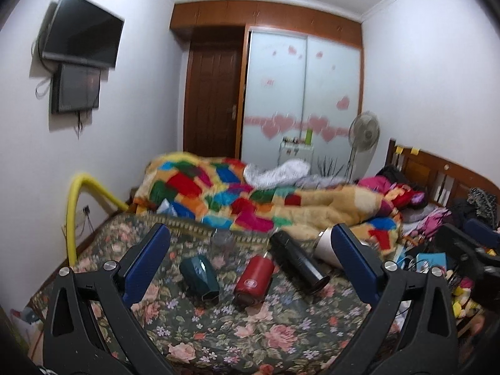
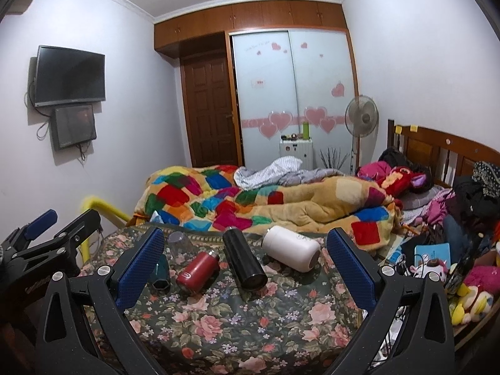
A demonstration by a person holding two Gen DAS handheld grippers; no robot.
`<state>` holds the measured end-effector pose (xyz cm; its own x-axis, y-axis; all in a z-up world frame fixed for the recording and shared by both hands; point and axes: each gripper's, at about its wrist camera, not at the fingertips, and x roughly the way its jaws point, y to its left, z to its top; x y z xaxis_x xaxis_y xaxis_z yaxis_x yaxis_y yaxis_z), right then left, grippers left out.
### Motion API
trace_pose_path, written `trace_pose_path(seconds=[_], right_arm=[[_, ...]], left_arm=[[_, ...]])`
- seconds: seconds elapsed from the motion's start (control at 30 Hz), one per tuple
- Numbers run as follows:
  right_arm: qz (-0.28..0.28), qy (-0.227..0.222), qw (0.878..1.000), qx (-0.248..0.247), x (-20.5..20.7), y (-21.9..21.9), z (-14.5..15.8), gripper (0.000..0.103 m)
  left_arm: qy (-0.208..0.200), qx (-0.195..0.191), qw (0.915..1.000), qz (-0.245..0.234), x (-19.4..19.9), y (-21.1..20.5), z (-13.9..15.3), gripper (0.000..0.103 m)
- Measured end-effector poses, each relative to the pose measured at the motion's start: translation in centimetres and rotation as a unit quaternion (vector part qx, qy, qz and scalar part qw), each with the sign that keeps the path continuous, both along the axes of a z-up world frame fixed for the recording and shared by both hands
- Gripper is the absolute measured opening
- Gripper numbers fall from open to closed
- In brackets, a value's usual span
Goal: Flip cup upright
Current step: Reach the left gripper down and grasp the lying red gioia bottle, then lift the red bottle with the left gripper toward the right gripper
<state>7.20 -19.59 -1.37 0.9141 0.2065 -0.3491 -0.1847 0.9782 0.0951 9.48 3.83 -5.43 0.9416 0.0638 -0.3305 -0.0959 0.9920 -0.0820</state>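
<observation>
Both hand-held grippers gape wide, empty. The red cup (image 2: 196, 273) lies on its side on the bed (image 2: 250, 328), just beside the black flask (image 2: 243, 261). Close squarely across its body, then tilt it slowly.

My left gripper (image 1: 250, 262) and right gripper (image 2: 245, 262) look alike: matte black angular arms with cut-outs, silver screws, textured blue finger pads (image 2: 140, 268).

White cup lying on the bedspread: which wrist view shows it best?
The right wrist view: the white cup lies on its side, whole and sharp, between the open fingers. In the left wrist view the left gripper's finger hides most of it, and the image is blurred.
</observation>
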Motion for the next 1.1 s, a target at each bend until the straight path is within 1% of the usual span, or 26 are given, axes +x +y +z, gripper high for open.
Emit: trace_pose_path(seconds=[0.03,0.13,0.23,0.33,0.37,0.43,0.47,0.5,0.57,0.67,0.8,0.93,1.1], right_arm=[[-0.001,0.007,1.000,-0.002,0.6,0.1,-0.4,0.103],[-0.008,0.029,1.000,-0.008,2.5,0.2,-1.5,0.103],[-0.011,0.051,0.999,-0.012,4.3,0.2,-2.6,0.103],[-0.015,0.073,0.997,-0.018,5.9,0.3,-3.8,0.103],[-0.017,0.079,0.997,-0.020,6.4,0.4,-4.3,0.103],[-0.019,0.090,0.995,-0.023,7.4,0.4,-5.0,0.103],[-0.020,0.095,0.995,-0.024,7.8,0.5,-5.3,0.103],[-0.021,0.101,0.994,-0.025,8.2,0.5,-5.5,0.103],[-0.022,0.111,0.993,-0.026,8.9,0.6,-6.1,0.103],[-0.023,0.121,0.992,-0.027,9.7,0.7,-6.7,0.103],[-0.021,0.132,0.991,-0.028,10.7,1.0,-7.4,0.103],[-0.018,0.139,0.990,-0.027,11.3,1.2,-7.7,0.103],[-0.016,0.141,0.990,-0.029,11.4,1.4,-7.9,0.103]], left_arm=[[0.013,0.000,0.9999,0.001,1.1,0.4,-0.7,0.103],[0.070,0.003,0.9975,0.003,5.2,1.4,-3.5,0.103],[0.125,0.005,0.9921,-0.007,9.1,2.2,-6.6,0.103],[0.174,0.012,0.9841,-0.031,12.6,2.2,-9.6,0.103],[0.192,0.012,0.9802,-0.047,13.9,2.0,-10.8,0.100],[0.217,0.009,0.9736,-0.070,15.6,1.5,-12.4,0.096],[0.234,0.006,0.9686,-0.083,16.8,1.2,-13.4,0.093],[0.246,0.006,0.9652,-0.089,17.6,1.0,-14.2,0.091],[0.274,0.002,0.9565,-0.102,19.5,0.6,-15.9,0.081],[0.300,-0.004,0.9470,-0.115,21.4,0.4,-17.7,0.077],[0.319,0.010,0.9404,-0.118,23.3,-0.1,-19.3,0.073],[0.336,0.015,0.9341,-0.120,24.4,-0.6,-20.7,0.066],[0.332,0.039,0.9360,-0.111,25.0,-1.2,-21.3,0.064]])
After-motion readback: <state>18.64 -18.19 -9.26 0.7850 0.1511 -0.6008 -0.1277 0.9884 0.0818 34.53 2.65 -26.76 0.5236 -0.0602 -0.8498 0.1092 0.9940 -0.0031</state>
